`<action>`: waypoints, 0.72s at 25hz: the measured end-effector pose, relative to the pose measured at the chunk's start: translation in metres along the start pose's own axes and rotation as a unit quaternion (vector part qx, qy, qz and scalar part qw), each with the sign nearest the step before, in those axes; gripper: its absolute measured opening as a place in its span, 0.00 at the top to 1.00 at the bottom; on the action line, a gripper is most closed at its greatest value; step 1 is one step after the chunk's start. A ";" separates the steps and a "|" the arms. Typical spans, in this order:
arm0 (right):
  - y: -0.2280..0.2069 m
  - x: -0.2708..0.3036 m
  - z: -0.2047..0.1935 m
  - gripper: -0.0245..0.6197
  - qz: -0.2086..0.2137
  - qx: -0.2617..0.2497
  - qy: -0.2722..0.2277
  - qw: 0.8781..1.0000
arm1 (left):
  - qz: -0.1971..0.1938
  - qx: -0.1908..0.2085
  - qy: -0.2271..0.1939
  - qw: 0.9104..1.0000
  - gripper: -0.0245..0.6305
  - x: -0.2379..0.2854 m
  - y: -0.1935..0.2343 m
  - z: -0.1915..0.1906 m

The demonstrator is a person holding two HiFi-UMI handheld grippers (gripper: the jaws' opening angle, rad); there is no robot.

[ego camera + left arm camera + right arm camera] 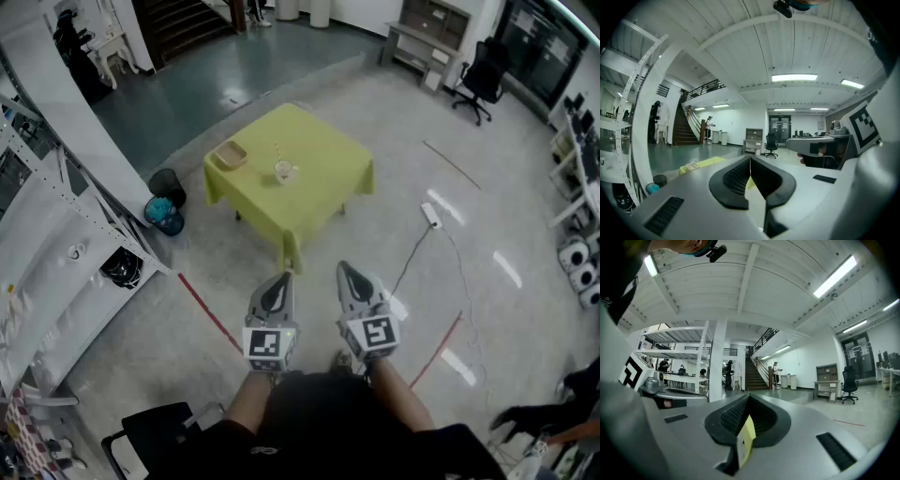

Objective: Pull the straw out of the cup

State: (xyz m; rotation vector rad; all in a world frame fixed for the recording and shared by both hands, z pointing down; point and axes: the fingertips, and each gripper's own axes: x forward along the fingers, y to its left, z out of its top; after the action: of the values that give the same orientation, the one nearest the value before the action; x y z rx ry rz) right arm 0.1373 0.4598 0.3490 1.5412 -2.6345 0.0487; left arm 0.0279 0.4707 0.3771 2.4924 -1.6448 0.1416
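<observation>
Both tongs, left gripper and right gripper, are pressed together and hold nothing. They sit well apart from the work. The task looks unstarted: the straw stands in the cup on the yellow-clothed table. Approach, pinch and pull remain. The room is an open hall with a grey floor and a staircase beyond.

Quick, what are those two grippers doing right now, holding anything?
Left gripper: jaws shut, holding nothing.
Right gripper: jaws shut, holding nothing.
</observation>
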 end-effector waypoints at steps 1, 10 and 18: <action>0.003 -0.001 -0.001 0.94 0.001 -0.002 0.002 1.000 | 0.003 0.009 -0.007 1.000 0.89 -0.002 0.003 0.001; 0.038 0.008 -0.012 0.94 -0.023 -0.007 0.020 1.000 | -0.020 -0.024 0.013 0.999 0.89 -0.027 0.029 -0.029; 0.070 0.012 -0.034 0.94 0.006 -0.011 0.048 0.999 | -0.023 -0.061 0.033 0.997 0.89 -0.039 0.046 -0.051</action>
State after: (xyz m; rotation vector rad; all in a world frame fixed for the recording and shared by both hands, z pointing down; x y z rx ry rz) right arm 0.0721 0.4862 0.3854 1.4770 -2.5629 0.0923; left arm -0.0296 0.4968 0.4245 2.4064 -1.5214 0.1146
